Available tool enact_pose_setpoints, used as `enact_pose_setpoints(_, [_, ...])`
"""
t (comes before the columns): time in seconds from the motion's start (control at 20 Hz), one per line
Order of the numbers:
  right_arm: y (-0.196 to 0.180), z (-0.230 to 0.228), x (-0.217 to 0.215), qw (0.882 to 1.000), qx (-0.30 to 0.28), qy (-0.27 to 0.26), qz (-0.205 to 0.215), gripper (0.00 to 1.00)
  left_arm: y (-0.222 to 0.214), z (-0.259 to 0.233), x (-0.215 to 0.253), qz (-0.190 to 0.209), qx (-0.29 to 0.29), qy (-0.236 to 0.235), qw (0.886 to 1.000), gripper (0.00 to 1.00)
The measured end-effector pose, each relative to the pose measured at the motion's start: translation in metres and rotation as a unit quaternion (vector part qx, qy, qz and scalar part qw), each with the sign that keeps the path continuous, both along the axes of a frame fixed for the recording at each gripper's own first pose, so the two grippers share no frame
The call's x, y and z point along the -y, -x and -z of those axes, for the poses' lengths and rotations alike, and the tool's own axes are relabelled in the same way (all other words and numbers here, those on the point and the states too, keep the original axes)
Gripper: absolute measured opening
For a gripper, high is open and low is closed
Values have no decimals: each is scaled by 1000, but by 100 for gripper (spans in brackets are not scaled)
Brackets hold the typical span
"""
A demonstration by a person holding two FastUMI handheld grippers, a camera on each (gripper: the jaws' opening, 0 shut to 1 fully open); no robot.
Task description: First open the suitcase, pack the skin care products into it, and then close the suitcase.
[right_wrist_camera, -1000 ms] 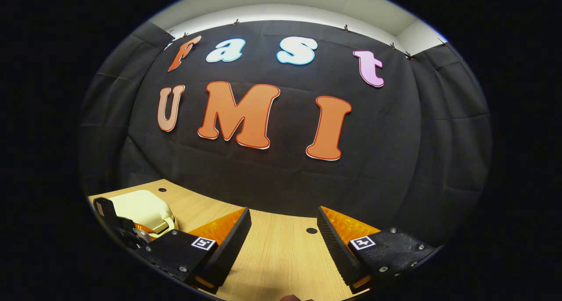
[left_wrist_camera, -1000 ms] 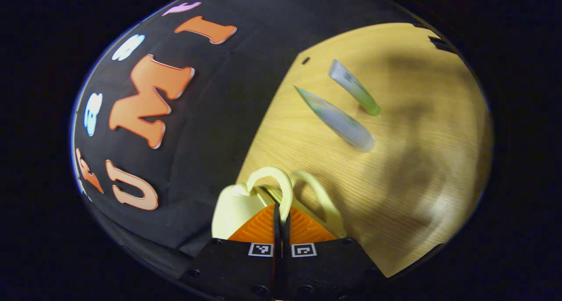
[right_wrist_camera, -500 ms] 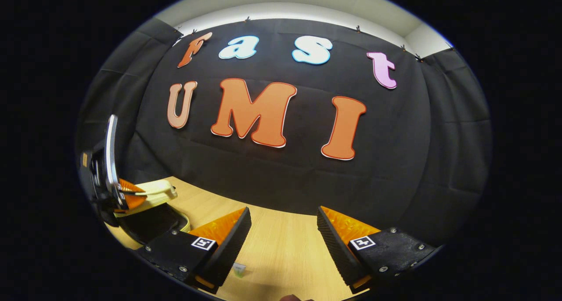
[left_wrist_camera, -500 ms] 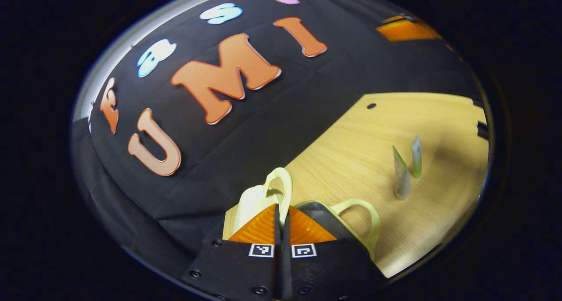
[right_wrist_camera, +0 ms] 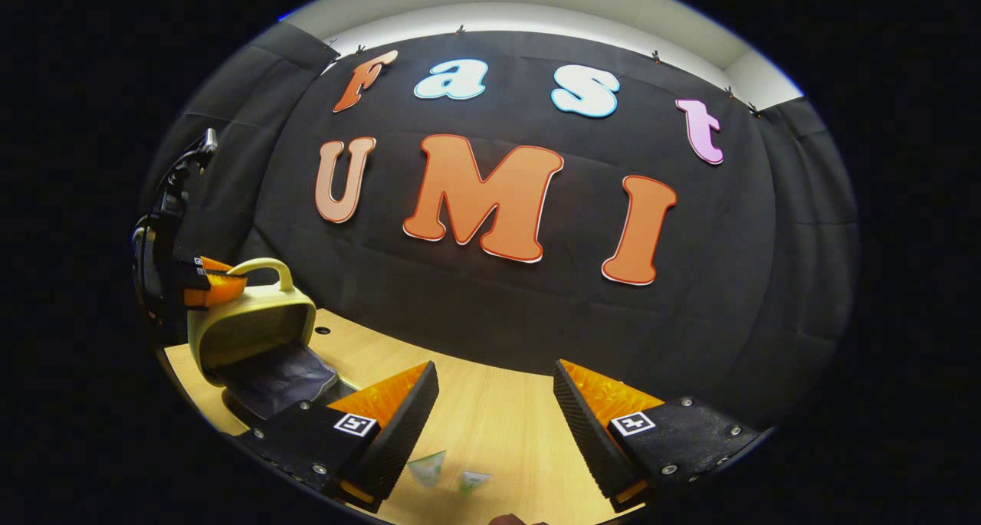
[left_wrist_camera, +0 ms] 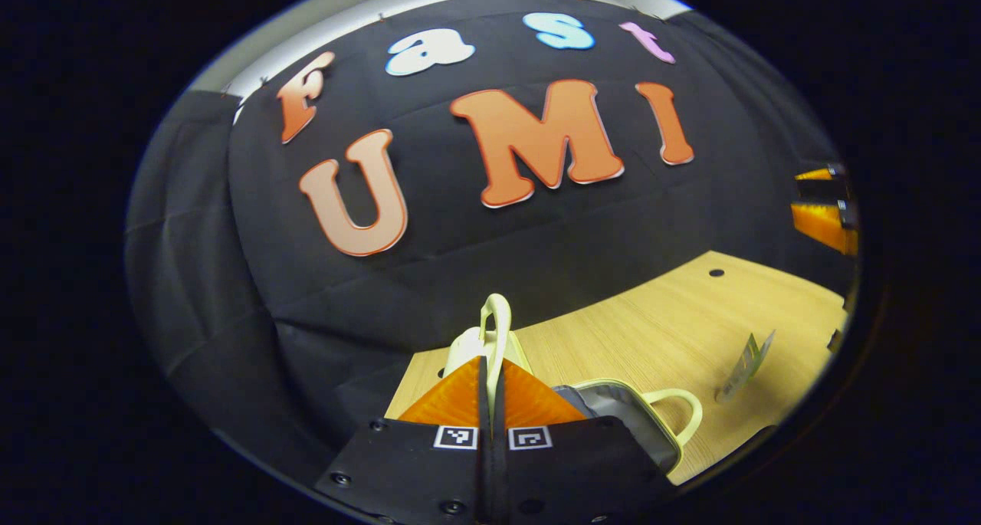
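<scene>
A small cream suitcase (right_wrist_camera: 257, 322) lies open at the table's left end, its lid raised and its dark lining (right_wrist_camera: 280, 375) showing. My left gripper (left_wrist_camera: 490, 368) is shut on the lid's handle (left_wrist_camera: 498, 326) and holds the lid up; from the right gripper view the left gripper (right_wrist_camera: 211, 283) sits at the lid's top edge. The lower half (left_wrist_camera: 621, 414) lies flat with its own handle (left_wrist_camera: 686, 414). A skin care tube (left_wrist_camera: 747, 359) lies on the table to its right. My right gripper (right_wrist_camera: 494, 410) hangs open above the table, with two tube ends (right_wrist_camera: 427, 467) just below it.
The wooden table (right_wrist_camera: 506, 433) runs up to the black cloth wall, with small round holes (left_wrist_camera: 716, 273) near its back edge. The right gripper's fingers (left_wrist_camera: 824, 222) show at the far right of the left gripper view.
My left gripper has swung the lid up and back by its handle, so the suitcase now gapes wide. The right gripper has tipped down slightly, bringing the tube ends into its view.
</scene>
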State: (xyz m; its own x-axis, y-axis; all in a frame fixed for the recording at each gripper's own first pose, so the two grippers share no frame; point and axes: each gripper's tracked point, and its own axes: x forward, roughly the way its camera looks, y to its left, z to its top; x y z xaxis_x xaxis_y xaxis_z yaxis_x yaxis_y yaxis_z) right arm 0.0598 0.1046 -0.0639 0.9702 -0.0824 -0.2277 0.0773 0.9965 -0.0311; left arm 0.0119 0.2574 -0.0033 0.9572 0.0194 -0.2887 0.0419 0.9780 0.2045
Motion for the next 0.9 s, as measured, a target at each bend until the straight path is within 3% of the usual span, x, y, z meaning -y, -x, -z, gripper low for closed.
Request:
enact_pose_setpoints(0.4, [-9, 6, -46, 1000, -25, -12, 11, 96, -9, 19, -153, -66, -5, 25, 997, 0])
enact_pose_setpoints(0.65, [-10, 13, -57, 999, -46, -14, 19, 95, -5, 64, -219, -110, -42, 54, 992, 0])
enact_pose_setpoints(0.9, [-4, 23, -59, 997, -64, -19, 29, 95, 5, 117, -266, -140, -83, 39, 986, 0])
